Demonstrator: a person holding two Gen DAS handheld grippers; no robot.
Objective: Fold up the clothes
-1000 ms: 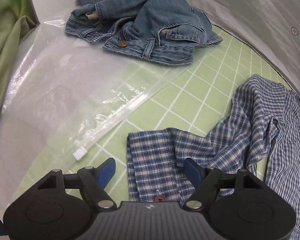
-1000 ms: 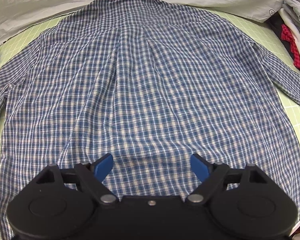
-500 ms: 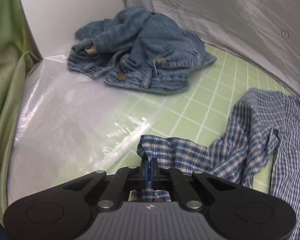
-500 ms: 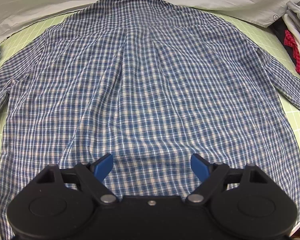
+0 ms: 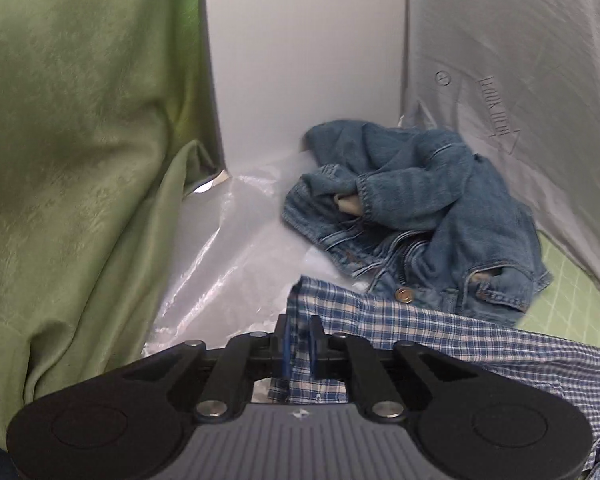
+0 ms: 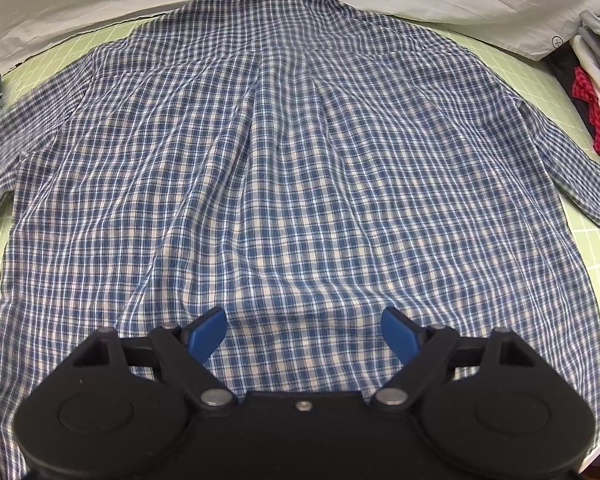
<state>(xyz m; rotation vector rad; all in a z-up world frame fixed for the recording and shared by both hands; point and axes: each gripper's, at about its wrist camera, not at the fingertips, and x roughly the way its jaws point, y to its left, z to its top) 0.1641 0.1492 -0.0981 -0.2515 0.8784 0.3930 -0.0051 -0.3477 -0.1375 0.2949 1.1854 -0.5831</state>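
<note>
A green satin curtain (image 5: 80,160) hung at the left, beside crumpled blue denim jeans (image 5: 412,216). The left gripper (image 5: 299,340) held the cuff of the blue-and-white checked cotton shirt (image 6: 292,168), its jaws nearly together and just easing apart. The shirt lay back-up on the green gridded mat (image 6: 580,256), the right gripper (image 6: 303,330) wide open above its hem, gripping nothing.

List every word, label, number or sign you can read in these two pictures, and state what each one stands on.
"LOOK HERE", faint and turned sideways beside an arrow outline, on the grey sheet behind the denim jacket; this reading is uncertain.
Circled plus sign, on the same sheet in both views.
Outlined mark at the sheet's left edge in the right wrist view: too faint to read.
Small emblem on the left gripper: a logo, no letters.
Plaid shirt: no text.
</note>
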